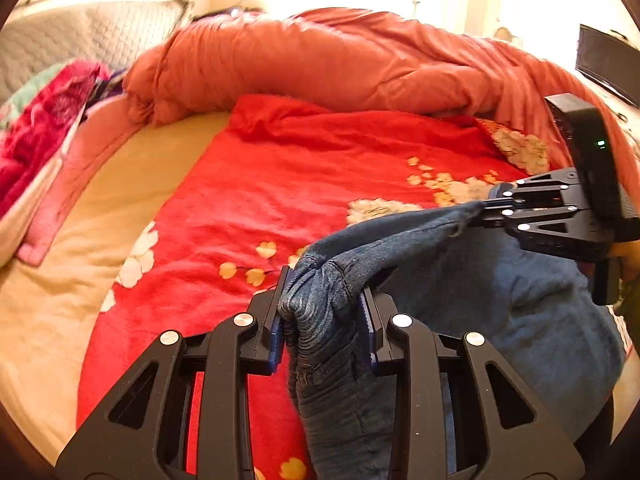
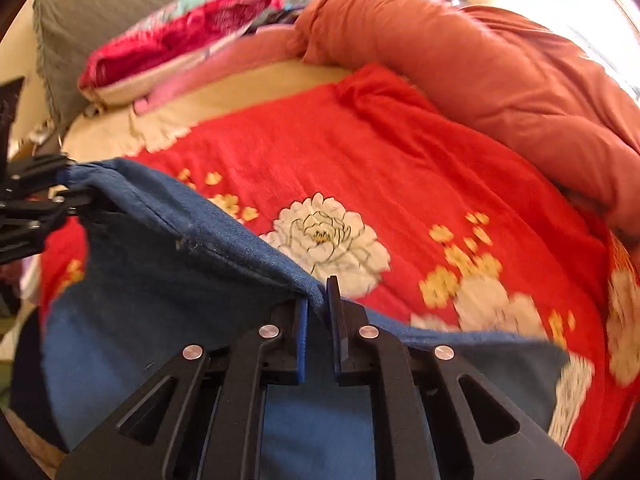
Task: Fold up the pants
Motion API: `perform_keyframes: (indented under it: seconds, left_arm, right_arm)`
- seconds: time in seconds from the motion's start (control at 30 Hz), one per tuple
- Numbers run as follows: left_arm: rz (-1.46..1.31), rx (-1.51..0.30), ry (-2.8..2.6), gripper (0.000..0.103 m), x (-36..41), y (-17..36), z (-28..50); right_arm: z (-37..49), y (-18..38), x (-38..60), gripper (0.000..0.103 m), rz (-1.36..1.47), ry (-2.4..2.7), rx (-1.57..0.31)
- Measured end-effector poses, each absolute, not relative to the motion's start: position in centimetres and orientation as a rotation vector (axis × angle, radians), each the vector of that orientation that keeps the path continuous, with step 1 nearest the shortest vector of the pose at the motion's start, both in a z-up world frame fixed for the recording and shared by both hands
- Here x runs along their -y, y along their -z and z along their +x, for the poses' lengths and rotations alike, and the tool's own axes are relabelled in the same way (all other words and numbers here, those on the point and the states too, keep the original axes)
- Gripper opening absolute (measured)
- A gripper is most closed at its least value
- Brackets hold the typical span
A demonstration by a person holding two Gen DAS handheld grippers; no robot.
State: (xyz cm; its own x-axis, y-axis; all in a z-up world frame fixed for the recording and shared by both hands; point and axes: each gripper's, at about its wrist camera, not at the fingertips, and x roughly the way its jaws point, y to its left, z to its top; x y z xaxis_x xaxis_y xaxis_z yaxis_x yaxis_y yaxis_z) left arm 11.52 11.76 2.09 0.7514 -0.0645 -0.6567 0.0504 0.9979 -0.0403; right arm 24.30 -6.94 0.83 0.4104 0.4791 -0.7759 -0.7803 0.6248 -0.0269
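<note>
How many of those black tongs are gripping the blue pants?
2. The left tongs pinch a bunched thick seam; the right tongs clamp the edge of the pants further along, stretching it between them above the red blanket.

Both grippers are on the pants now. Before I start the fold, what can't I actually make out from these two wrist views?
- Pants: the lower part runs off the bottom edge in both views, so the legs and how they hang are unseen.
- Left gripper: the bunched denim hides how deep the grip goes.
- Right gripper: pinches an edge; the fabric behind its fingers is hidden.
- Right wrist view: motion blur smears the floral blanket.
</note>
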Motion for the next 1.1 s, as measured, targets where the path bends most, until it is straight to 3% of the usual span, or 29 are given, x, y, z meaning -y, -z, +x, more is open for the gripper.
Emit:
perform_keyframes:
  seconds: [0.33, 0.8, 1.1]
  left_arm:
    - [-0.011, -0.69, 0.181, 0.024, -9.3, -3.2, 5.5]
    - [-0.051, -0.805, 0.247, 0.027, -10.5, 0.3, -1.3]
    - [-0.055, -0.887, 0.172, 0.048, -11.7, 2.3, -2.3]
  right_arm:
    - [12.8, -3.9, 13.2, 0.008, -0.323, -0.773, -0.753]
    - [1.4, 0.3, 13.2, 0.008, -0.249, -0.849, -0.911]
    - [0.3, 3.7, 11.6, 0.017, -0.259, -0.867, -0.991]
